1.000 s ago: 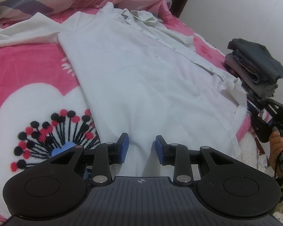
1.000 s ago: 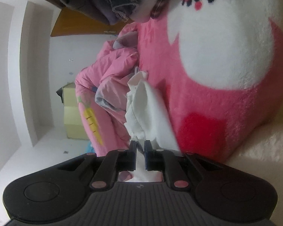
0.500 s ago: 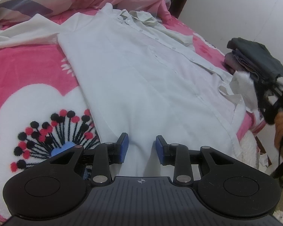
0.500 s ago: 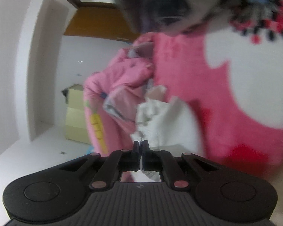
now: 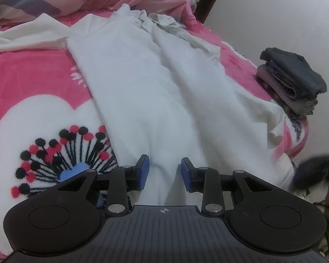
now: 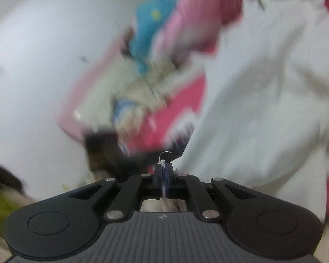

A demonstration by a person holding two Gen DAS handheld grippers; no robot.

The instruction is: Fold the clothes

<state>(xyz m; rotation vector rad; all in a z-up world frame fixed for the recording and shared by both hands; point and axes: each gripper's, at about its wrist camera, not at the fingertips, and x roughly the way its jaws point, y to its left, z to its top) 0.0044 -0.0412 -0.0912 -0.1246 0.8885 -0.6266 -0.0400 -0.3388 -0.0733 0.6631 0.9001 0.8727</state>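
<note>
A pink flowered blanket (image 5: pixel 28 74) carries the white shirt (image 5: pixel 155 92), spread lengthwise; no readable writing. The left gripper (image 5: pixel 164 171) hangs open over its hem; the right gripper (image 6: pixel 163 173) pinches its edge.

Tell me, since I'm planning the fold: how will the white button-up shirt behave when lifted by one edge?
Probably floppy: the white button-up shirt lies in soft wrinkles on the pink blanket. Likely light, since the right claw carries its edge by a thin pinch. It may drag and bunch rather than slide flat.
</note>
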